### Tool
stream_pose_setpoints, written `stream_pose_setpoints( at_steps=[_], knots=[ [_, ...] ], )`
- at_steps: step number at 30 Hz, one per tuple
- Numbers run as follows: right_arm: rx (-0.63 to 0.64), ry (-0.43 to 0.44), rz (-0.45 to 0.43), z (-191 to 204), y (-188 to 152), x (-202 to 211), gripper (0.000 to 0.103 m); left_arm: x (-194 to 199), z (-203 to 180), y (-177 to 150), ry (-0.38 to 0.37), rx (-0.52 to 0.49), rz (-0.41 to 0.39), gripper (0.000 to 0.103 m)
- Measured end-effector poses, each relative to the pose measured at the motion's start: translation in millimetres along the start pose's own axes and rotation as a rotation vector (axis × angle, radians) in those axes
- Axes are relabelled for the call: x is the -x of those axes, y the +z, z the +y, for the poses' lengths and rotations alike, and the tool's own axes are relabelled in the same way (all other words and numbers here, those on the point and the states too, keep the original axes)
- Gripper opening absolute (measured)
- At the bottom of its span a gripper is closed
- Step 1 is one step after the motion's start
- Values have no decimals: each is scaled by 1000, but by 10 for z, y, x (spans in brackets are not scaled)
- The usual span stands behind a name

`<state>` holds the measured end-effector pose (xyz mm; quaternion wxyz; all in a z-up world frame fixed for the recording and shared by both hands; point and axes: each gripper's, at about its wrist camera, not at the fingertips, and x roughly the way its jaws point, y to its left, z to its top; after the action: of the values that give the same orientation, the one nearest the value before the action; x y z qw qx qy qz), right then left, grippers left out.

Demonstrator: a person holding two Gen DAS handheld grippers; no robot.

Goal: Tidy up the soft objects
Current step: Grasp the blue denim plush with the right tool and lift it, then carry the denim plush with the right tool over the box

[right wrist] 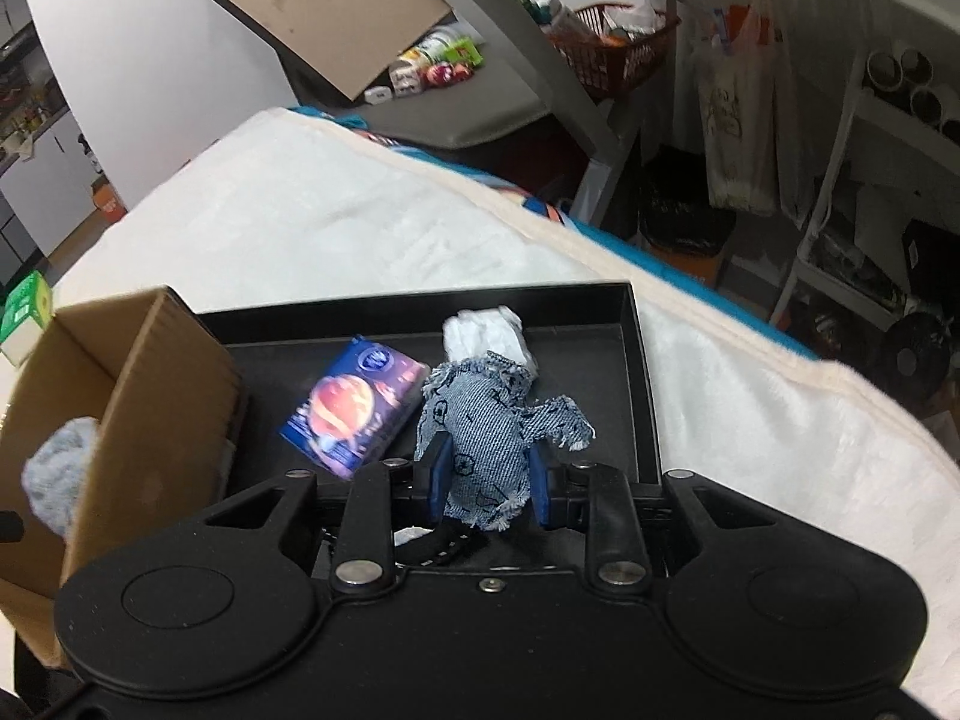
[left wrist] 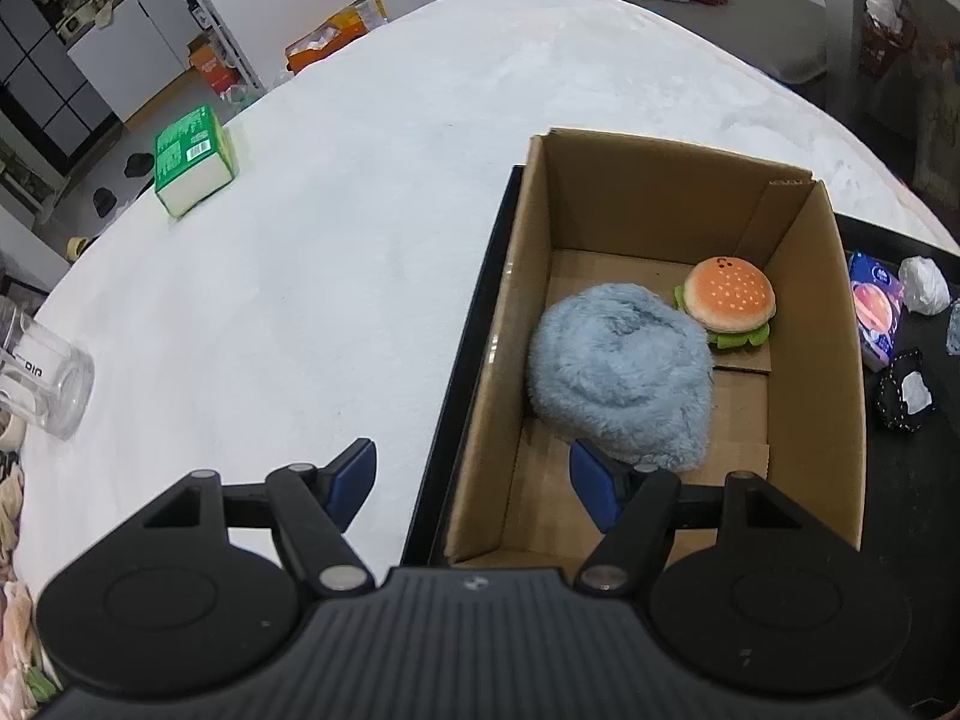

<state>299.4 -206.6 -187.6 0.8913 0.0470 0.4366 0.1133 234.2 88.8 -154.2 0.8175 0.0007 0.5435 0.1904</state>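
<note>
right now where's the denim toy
In the right wrist view the denim toy is pinched between the right gripper's pads over the black tray, beside the purple box.

We see only part of the blue fuzzy toy (right wrist: 57,468) in the right wrist view, the cardboard box (right wrist: 162,420) wall hiding the rest. The glass jar (left wrist: 42,384) is cut off at the left edge. The printed packet (right wrist: 354,411) is blurred; we cannot read it.

Lived-in home, kitchen cabinets (left wrist: 129,54) behind, cluttered storage shelves (right wrist: 888,138), red basket (right wrist: 618,48), hanging tote bag (right wrist: 741,120)
</note>
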Motion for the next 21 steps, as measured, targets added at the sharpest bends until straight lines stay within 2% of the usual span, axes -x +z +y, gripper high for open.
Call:
stream_pose_setpoints(
  at_steps=[12,21],
  knots=[
    [38,29,-68,292,193,385,26,92,152,-49,-75,69,-40,69],
    [103,63,-87,653,266,539,26,107,236,-76,-131,103,-67,67]
  ],
)
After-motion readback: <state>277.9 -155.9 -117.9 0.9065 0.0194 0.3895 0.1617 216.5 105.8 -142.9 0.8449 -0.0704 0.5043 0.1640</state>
